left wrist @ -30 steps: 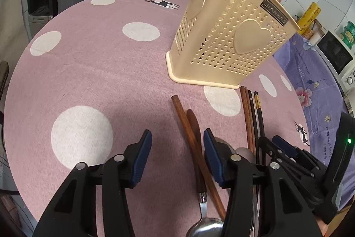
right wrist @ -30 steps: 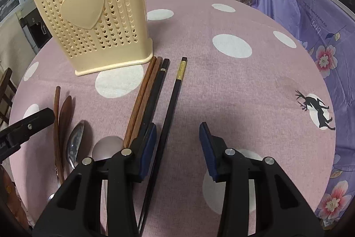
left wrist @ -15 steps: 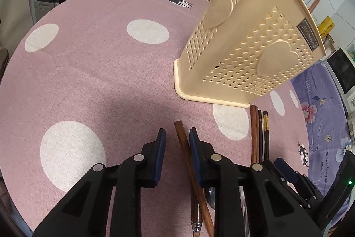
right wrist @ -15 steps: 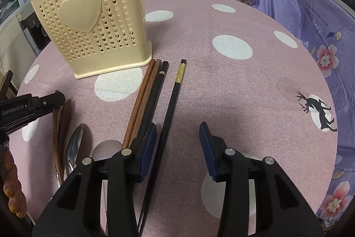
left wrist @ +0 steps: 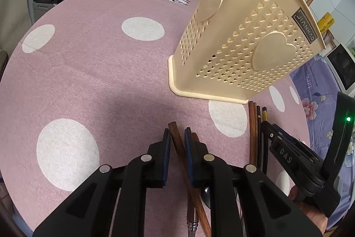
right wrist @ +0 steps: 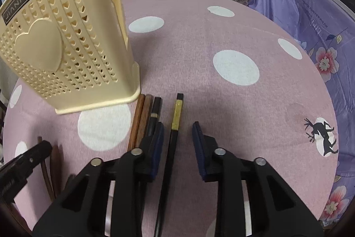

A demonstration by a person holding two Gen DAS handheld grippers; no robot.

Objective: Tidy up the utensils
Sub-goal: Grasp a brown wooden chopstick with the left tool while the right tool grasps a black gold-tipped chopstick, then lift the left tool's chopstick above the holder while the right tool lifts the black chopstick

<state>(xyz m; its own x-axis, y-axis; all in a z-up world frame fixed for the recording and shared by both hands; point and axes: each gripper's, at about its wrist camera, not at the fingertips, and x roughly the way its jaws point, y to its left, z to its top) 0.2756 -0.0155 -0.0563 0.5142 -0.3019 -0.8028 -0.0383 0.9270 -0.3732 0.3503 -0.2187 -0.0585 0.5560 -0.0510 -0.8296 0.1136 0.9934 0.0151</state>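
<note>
The left gripper [left wrist: 177, 137] has just been closing and clamps a brown chopstick [left wrist: 175, 132] lying on the table [left wrist: 88, 72]. The right gripper [right wrist: 177, 132] has been closing around the black gold-banded chopstick [right wrist: 176, 117], pads not yet touching. Each should lift level, then aim at the cream holder [left wrist: 244, 41].

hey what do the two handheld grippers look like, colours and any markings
Both the left gripper and the right gripper are black plastic with dark blue finger pads and silver rivets. In the left wrist view, the right one shows "DAS" lettering and a green light.
</note>
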